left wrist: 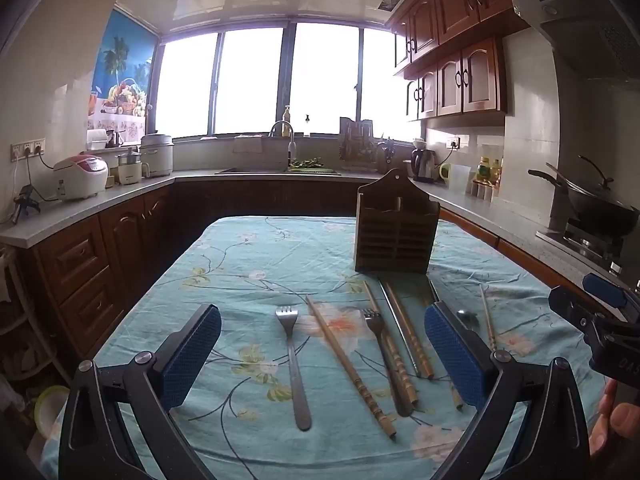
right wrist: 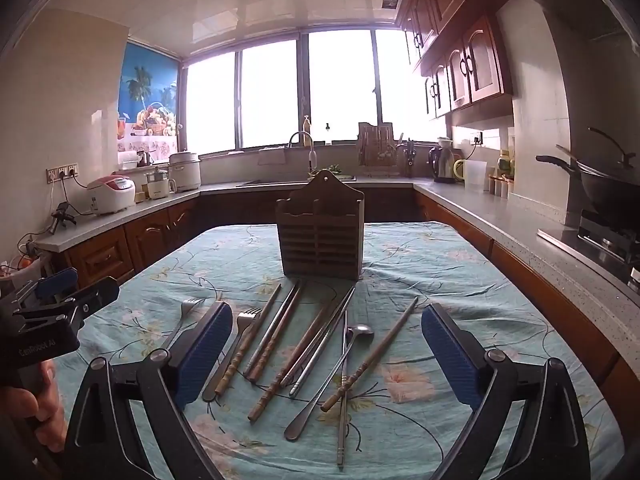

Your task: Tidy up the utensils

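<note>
While both tools hung above the table, this was how things lay:
Left gripper (left wrist: 322,354): jaws spread wide, nothing between the blue pads, no utensil touched.
Right gripper (right wrist: 326,350): jaws likewise wide apart and empty, tilted a little downward.
Table (right wrist: 460,264): covered by a teal flowered cloth, under both grippers.
Utensil holder (right wrist: 321,226): wooden, slatted, upright, straight ahead of the right gripper beyond the utensils; ahead and to the right of the left gripper.
Forks: one fork (left wrist: 294,364) lay alone just below the left gripper's open jaws; a second fork (left wrist: 384,356) lay beside it to the right, among chopsticks.
Chopsticks (right wrist: 280,354): several wooden and metal ones, fanned out below the right gripper's jaws, tips toward the holder.
Spoon (right wrist: 326,376): long-handled, metal, lying between the chopsticks, bowl toward the holder.
Hands: a thumb (left wrist: 624,420) showed at the left view's right edge, gripping the right tool's handle.
</note>
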Demonstrator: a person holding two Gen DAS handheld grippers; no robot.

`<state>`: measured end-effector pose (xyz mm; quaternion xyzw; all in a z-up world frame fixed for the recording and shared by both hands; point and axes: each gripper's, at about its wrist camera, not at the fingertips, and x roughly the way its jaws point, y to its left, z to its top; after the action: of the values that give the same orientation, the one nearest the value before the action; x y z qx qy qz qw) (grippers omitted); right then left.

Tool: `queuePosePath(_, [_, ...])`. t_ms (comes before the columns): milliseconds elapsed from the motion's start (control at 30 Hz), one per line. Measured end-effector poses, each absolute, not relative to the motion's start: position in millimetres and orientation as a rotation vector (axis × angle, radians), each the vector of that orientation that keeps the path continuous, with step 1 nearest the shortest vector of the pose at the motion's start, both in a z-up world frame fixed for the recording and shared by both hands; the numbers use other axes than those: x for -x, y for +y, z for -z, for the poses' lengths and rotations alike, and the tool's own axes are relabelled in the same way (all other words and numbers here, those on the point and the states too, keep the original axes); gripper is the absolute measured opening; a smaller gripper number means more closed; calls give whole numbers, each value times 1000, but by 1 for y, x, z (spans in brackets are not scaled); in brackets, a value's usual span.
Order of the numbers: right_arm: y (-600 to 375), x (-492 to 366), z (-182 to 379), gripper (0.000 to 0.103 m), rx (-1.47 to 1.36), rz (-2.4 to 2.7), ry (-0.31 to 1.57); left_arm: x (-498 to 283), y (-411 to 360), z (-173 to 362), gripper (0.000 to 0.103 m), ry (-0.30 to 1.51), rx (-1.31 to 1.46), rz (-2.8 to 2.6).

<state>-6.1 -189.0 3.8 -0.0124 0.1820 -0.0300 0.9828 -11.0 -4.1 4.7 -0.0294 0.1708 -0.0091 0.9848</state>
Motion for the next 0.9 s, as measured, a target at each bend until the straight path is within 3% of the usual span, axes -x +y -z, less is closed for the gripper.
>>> queuePosePath(900, [-197,9,-10,98,-15,46,356,12,-6,-8,102,337,45,11])
